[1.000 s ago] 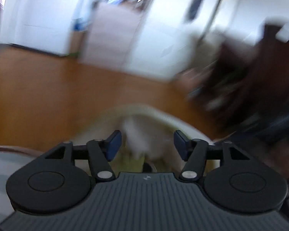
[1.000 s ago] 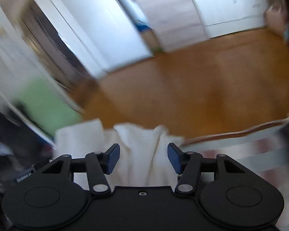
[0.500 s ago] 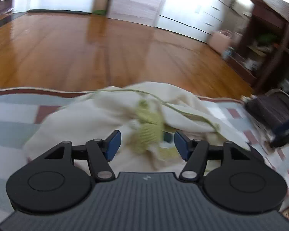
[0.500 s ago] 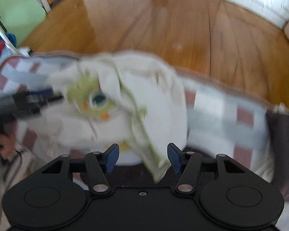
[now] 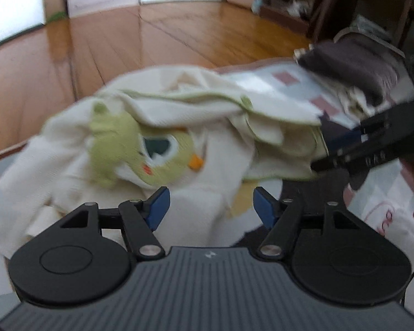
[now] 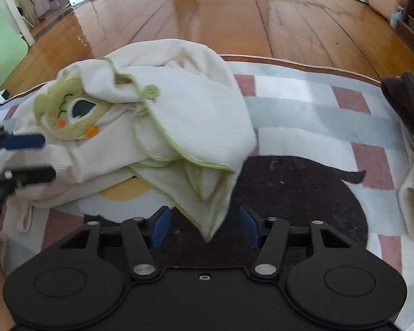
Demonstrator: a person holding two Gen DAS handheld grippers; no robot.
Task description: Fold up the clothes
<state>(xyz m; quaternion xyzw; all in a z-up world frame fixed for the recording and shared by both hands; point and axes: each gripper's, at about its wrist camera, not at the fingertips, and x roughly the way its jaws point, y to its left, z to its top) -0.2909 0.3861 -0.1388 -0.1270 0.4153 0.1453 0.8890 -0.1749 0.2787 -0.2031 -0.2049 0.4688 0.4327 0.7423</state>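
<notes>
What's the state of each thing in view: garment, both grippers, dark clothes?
cream garment: crumpled on the rug, unfolded, corner between the right pads
left gripper: open, jaws just widened, cloth between, not pinched
right gripper: open, nothing clamped
dark clothes: piled at the rug's edge

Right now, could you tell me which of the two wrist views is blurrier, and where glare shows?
Left wrist view: motion blur smears the cream garment and the right tool. Right wrist view: garment mostly sharp, the left tool at the edge blurred, window glare streaking the wooden floor; fisheye bending in both.
</notes>
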